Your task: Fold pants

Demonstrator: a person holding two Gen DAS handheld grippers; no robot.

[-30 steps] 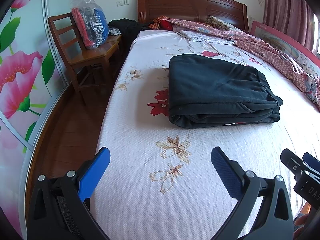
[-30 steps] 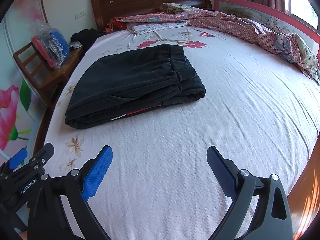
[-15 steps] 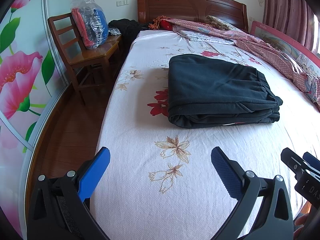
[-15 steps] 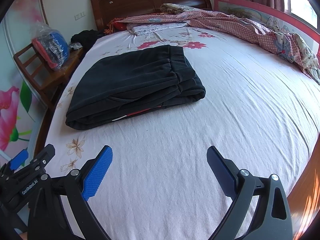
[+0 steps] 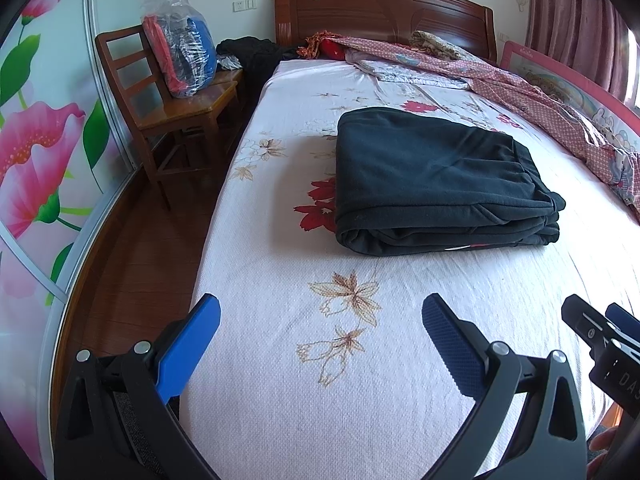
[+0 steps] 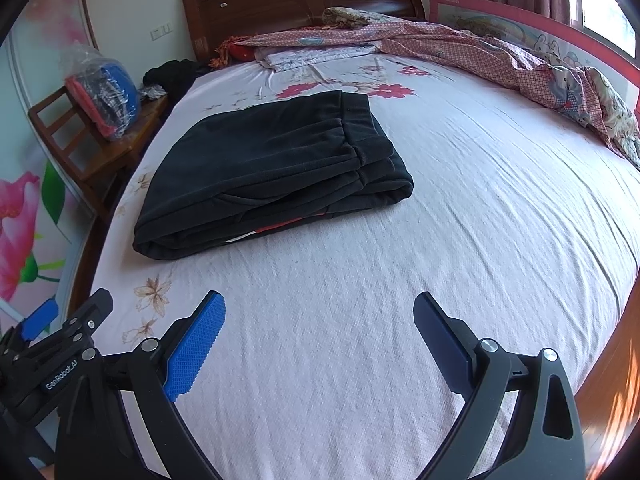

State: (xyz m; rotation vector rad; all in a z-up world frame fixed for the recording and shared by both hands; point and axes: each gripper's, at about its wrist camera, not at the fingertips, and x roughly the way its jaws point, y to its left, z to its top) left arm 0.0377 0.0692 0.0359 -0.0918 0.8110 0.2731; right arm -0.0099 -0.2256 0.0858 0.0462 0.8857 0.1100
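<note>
Dark pants (image 5: 432, 180) lie folded in a thick rectangular stack on the bed's pale flowered sheet (image 5: 304, 360); they also show in the right wrist view (image 6: 272, 176), with a red and white label at the front edge. My left gripper (image 5: 320, 316) is open and empty, hovering over the sheet well in front of the pants. My right gripper (image 6: 318, 312) is open and empty, also short of the pants. Each gripper shows at the edge of the other's view.
A wooden chair (image 5: 160, 100) with a plastic bag of clothes (image 5: 180, 56) stands left of the bed. A pink patterned quilt (image 6: 500, 56) lies along the far and right side. The wooden headboard (image 5: 380, 4) is behind. Wood floor (image 5: 132, 260) lies at left.
Almost nothing: both grippers stay open and hold their place, with only a slight drift of the right wrist view.
</note>
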